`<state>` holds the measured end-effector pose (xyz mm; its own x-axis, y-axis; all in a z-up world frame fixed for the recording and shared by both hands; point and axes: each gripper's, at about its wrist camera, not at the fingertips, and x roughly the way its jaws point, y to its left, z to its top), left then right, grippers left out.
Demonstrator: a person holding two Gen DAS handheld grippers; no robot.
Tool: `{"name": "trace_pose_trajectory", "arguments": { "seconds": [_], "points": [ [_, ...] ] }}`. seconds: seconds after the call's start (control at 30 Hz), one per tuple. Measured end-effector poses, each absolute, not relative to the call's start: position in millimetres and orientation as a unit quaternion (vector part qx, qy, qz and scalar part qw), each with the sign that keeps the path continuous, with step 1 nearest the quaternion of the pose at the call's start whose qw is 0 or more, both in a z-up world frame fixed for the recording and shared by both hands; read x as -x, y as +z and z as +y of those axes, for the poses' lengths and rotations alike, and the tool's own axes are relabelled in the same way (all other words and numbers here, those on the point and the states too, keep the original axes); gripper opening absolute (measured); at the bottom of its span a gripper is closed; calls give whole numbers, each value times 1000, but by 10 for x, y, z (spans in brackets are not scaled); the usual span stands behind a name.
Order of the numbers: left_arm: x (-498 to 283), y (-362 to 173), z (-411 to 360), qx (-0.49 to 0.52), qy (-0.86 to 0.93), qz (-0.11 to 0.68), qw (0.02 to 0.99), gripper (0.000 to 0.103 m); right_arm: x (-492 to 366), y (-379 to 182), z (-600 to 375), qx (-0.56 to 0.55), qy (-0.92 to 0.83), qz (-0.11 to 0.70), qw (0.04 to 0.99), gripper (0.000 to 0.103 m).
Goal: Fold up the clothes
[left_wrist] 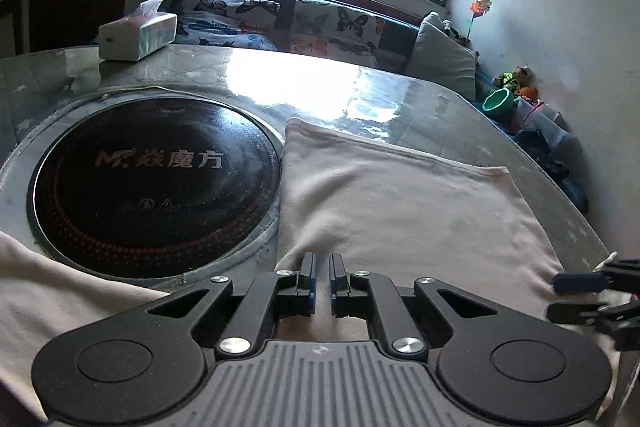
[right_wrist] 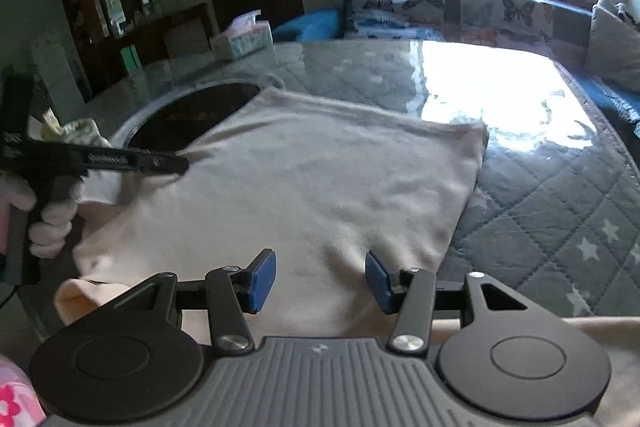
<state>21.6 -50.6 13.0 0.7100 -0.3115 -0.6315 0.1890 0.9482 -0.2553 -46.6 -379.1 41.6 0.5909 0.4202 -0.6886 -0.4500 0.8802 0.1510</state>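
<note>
Partly folded: cream garment (right_wrist: 304, 187) lies flat on the tabletop (right_wrist: 560, 195) just beside the round black hob (left_wrist: 156, 183), one layer doubled, corner overlapping its rim. Left tool (left_wrist: 322, 267) pinched together, seemingly empty; right tool (right_wrist: 320, 275) apart above the near hem. Further folds likely left.

A quilted grey table (right_wrist: 560, 211) carries a cream garment (right_wrist: 304, 187), a built-in round cooktop (left_wrist: 156, 179) and, near its far edge, a tissue pack (left_wrist: 138, 37).

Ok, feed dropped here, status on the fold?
Left gripper shut, right gripper open over cloth. Cream garment flat, partly folded. Cooktop at its left edge.
</note>
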Motion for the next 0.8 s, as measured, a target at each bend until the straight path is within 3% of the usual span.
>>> {"name": "trace_pose_trajectory", "arguments": {
  "seconds": [0.4,0.63,0.8],
  "points": [
    [-215,129,-547,65,-128,347,927,8,-242,460,-4052,36,162,378,911,48],
    [-261,130,-560,63,-122,349,927,8,-764,367,-4144,22,129,387,913,15],
    [-339,132,-593,54,-115,348,929,8,-988,343,-4116,46,123,379,916,6]
  ]
}}
